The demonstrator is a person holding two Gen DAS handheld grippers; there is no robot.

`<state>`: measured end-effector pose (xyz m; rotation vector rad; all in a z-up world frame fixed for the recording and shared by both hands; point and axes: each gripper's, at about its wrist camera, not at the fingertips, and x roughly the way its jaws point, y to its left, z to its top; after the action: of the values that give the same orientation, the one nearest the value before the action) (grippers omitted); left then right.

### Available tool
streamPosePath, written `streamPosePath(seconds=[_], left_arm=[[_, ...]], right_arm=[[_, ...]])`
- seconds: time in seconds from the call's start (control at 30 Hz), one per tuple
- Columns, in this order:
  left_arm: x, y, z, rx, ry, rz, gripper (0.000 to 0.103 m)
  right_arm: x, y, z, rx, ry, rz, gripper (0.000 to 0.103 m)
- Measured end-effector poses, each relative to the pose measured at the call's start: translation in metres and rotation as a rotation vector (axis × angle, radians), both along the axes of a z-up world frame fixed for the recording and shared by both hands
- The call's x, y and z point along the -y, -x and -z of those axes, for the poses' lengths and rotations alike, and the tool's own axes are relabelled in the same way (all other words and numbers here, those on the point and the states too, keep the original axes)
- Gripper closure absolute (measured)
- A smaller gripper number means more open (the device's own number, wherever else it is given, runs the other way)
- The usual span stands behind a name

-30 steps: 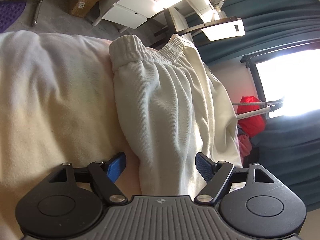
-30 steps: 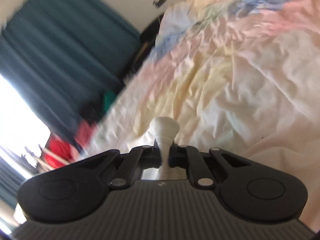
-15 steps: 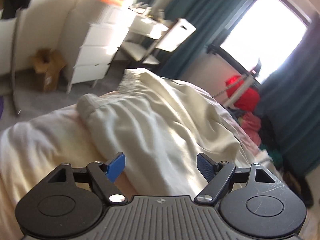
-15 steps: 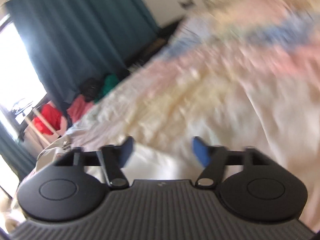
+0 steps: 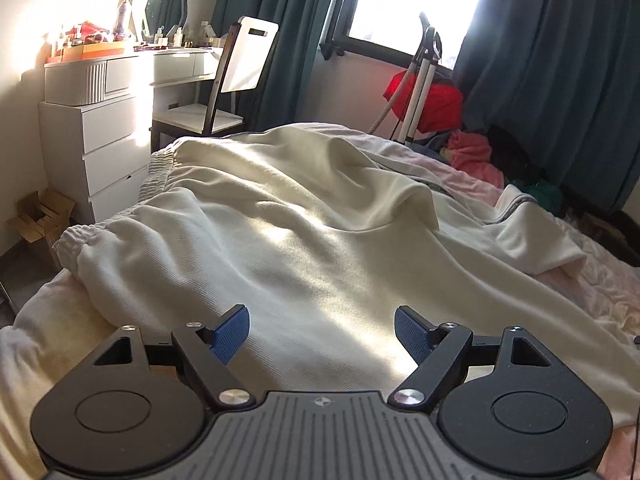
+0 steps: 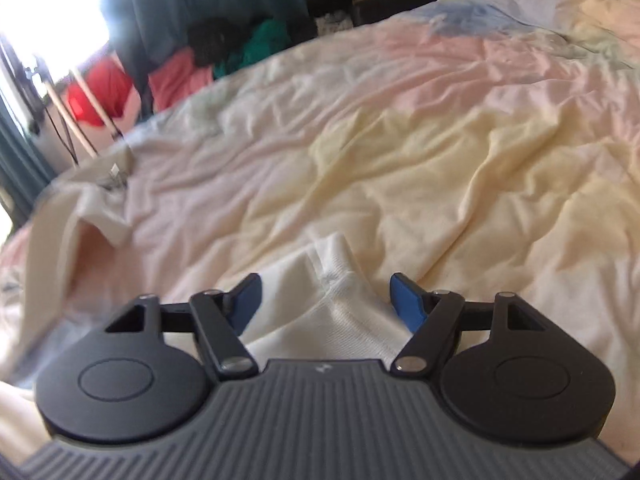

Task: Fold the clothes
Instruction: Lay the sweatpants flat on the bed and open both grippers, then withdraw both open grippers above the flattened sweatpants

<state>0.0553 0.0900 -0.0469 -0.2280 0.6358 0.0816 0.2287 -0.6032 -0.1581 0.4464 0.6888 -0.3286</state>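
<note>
On the pastel rumpled bed (image 6: 460, 128), cream ribbed cotton sweatpants (image 5: 304, 232) are lying loosely doubled; left gripper (image 5: 322, 330) and right gripper (image 6: 326, 300) are hovering wide, holding nothing, probably between folds, next needing a fresh edge grasp

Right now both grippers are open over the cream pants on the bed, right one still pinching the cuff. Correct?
Not quite. The right gripper is open too, as the right wrist view shows: the cuff lies loose between its jaws. The left gripper is open over the pants.
</note>
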Motion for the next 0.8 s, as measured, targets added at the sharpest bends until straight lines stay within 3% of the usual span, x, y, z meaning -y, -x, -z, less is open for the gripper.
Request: streamPosePath(seconds=[0.03, 0.07, 0.13, 0.2, 0.33, 0.53, 0.7, 0.8], left_arm=[[0.002, -0.003, 0.002, -0.009, -0.011, 0.004, 0.021], [0.004, -0.005, 0.004, -0.017, -0.020, 0.010, 0.021], [0.008, -0.008, 0.007, -0.032, -0.035, 0.026, 0.021], [0.012, -0.009, 0.010, -0.037, -0.049, 0.046, 0.021], [0.020, -0.005, 0.009, -0.019, -0.093, 0.049, 0.021], [0.018, -0.007, 0.009, -0.020, -0.102, 0.034, 0.021], [0.019, -0.010, 0.009, -0.015, -0.109, 0.036, 0.021], [0.019, -0.007, 0.006, 0.000, -0.108, 0.038, 0.021]], right_arm=[[-0.002, -0.002, 0.002, 0.005, 0.013, -0.017, 0.078], [-0.005, 0.000, 0.001, 0.016, 0.047, -0.040, 0.093], [-0.013, 0.003, -0.005, 0.041, 0.122, -0.088, 0.093], [-0.016, 0.012, -0.018, 0.091, 0.203, -0.065, 0.093], [0.011, 0.027, -0.037, 0.191, 0.167, 0.082, 0.093], [0.029, 0.006, -0.005, 0.080, 0.116, 0.178, 0.093], [0.021, 0.007, -0.002, 0.081, 0.025, 0.239, 0.090], [0.007, 0.009, -0.022, 0.066, 0.038, 0.220, 0.076]])
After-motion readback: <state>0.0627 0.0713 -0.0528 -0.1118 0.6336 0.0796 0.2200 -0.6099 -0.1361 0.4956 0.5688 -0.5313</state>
